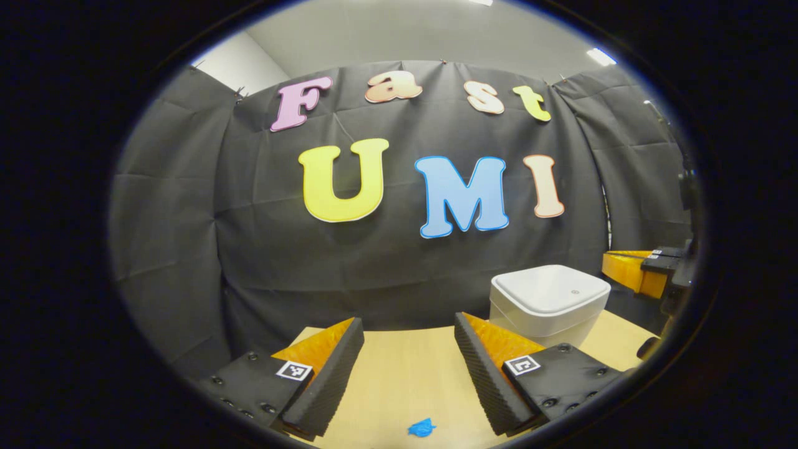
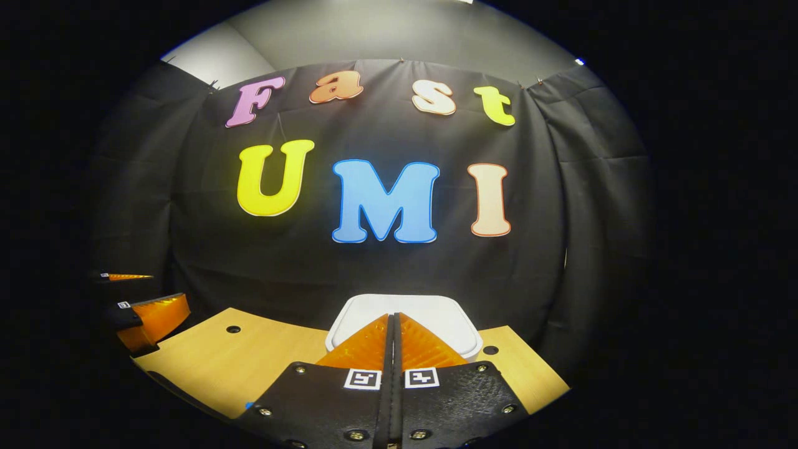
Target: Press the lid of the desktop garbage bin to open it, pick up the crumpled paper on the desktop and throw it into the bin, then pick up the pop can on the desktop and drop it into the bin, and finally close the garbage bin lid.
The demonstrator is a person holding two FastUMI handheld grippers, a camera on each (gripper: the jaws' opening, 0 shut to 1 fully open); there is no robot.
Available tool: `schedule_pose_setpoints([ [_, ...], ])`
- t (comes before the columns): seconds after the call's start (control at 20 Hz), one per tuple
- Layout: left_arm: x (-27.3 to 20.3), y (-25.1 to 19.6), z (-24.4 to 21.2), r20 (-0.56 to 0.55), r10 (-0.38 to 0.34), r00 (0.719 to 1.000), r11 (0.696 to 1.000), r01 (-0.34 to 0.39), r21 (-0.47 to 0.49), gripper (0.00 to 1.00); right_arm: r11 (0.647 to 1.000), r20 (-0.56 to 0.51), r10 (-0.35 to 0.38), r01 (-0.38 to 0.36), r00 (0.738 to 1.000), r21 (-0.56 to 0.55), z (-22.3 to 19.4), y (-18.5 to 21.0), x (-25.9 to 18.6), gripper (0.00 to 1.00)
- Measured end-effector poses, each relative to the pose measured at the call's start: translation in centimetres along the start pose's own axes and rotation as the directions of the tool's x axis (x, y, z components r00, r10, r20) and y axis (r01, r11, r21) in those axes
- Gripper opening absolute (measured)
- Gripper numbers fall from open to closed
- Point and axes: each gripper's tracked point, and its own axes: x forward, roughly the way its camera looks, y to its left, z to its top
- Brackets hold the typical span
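Right tool (image 2: 393, 321) above bin lid (image 2: 436, 315).

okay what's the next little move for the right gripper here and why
Probably ease the right gripper forward and down to press the lid of the white square plastic bin. That lid sits flat and closed, the gripper's fingers are shut together and aimed straight at it, and the left gripper is open over the wooden tabletop.

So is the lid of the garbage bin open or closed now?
Closed: the lid lies flat on the white garbage bin, with no gap showing.
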Motion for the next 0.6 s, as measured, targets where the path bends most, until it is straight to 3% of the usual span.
schedule_pose_setpoints([
  [0.2,0.0,0.0,0.1,0.003,0.0,1.0,1.0,0.0,-0.001,1.0,1.0,-0.087,-0.008,0.007,0.996,-0.007,-2.4,-0.7,3.0,0.0],
  [0.25,0.0,0.0,0.0,0.002,0.0,1.0,1.0,0.0,-0.001,0.96,1.0,-0.109,-0.006,0.006,0.994,0.008,-3.0,-0.9,3.6,0.0],
  [0.6,0.1,0.1,-0.3,-0.005,0.011,1.0,1.0,-0.011,-0.003,1.0,0.997,-0.183,-0.006,0.02,0.983,0.075,-5.4,-1.5,5.9,0.0],
])
